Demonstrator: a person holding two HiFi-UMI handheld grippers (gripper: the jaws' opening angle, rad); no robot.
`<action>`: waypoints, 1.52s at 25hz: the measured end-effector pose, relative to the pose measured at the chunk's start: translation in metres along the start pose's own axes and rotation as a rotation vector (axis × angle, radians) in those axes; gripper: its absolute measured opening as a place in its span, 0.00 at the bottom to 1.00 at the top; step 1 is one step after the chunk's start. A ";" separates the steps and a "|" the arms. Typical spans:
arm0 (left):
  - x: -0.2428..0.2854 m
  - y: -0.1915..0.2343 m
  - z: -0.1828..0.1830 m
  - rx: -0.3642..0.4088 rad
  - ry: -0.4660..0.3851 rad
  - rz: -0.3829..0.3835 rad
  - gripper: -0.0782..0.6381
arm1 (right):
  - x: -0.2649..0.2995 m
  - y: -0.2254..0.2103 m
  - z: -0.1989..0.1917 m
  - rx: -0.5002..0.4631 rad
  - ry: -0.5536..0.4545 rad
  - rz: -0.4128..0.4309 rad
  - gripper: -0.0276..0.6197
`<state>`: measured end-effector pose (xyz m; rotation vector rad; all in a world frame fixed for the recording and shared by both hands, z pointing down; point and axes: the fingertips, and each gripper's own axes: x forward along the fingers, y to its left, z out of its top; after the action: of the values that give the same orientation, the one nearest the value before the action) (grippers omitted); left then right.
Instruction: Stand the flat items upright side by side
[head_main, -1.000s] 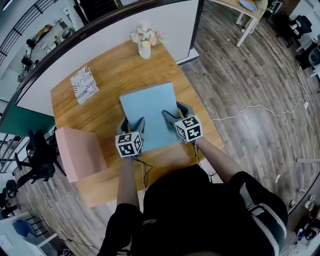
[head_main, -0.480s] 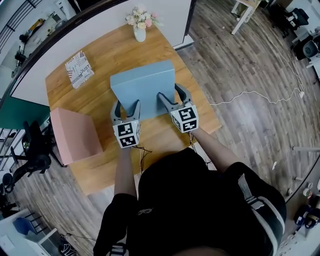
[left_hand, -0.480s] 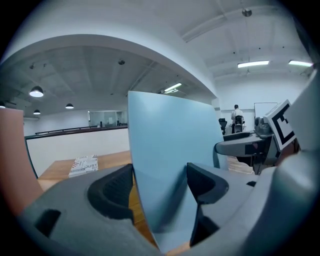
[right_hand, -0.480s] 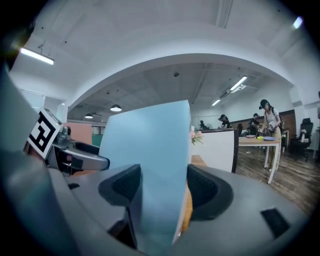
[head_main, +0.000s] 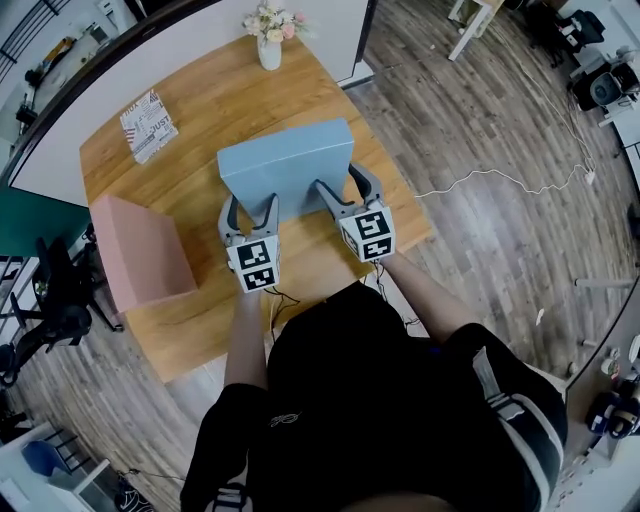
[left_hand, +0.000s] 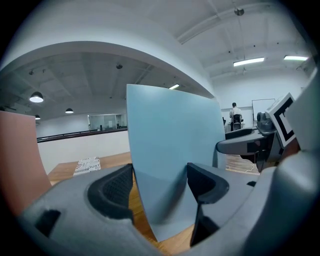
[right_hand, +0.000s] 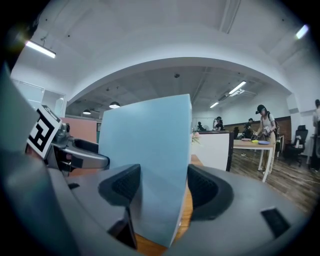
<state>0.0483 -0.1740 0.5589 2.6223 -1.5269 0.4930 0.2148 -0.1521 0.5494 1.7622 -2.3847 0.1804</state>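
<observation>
A thick light-blue board (head_main: 285, 165) stands nearly upright on the wooden table (head_main: 200, 110), resting on its near edge. My left gripper (head_main: 252, 208) is shut on its lower left part, and my right gripper (head_main: 340, 182) is shut on its lower right part. In the left gripper view the blue board (left_hand: 170, 165) fills the gap between the pads of the left gripper (left_hand: 160, 185). The right gripper view shows the same board (right_hand: 150, 150) pinched by the right gripper (right_hand: 162, 187). A pink board (head_main: 140, 255) stands upright at the table's left edge, apart from the blue one.
A printed black-and-white packet (head_main: 147, 125) lies at the table's far left. A vase of flowers (head_main: 268, 40) stands at the far edge against a white partition (head_main: 330, 30). An office chair (head_main: 50, 300) sits left of the table, and a cable (head_main: 500, 178) runs across the floor on the right.
The blue board has been tipped up from lying flat to nearly upright, with both grippers holding its near edge throughout. The pink board has not moved.
</observation>
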 end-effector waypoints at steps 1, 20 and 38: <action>-0.003 -0.002 -0.001 0.003 -0.001 -0.001 0.60 | -0.004 0.002 -0.001 -0.002 0.002 -0.004 0.50; -0.029 -0.021 -0.017 0.018 -0.030 -0.032 0.60 | -0.040 0.013 -0.011 -0.094 0.103 0.195 0.53; -0.031 -0.021 -0.034 -0.018 0.125 0.119 0.60 | -0.043 -0.019 -0.026 -0.565 0.219 0.888 0.63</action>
<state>0.0441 -0.1301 0.5840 2.4462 -1.6460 0.6362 0.2471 -0.1124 0.5658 0.3740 -2.5192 -0.1748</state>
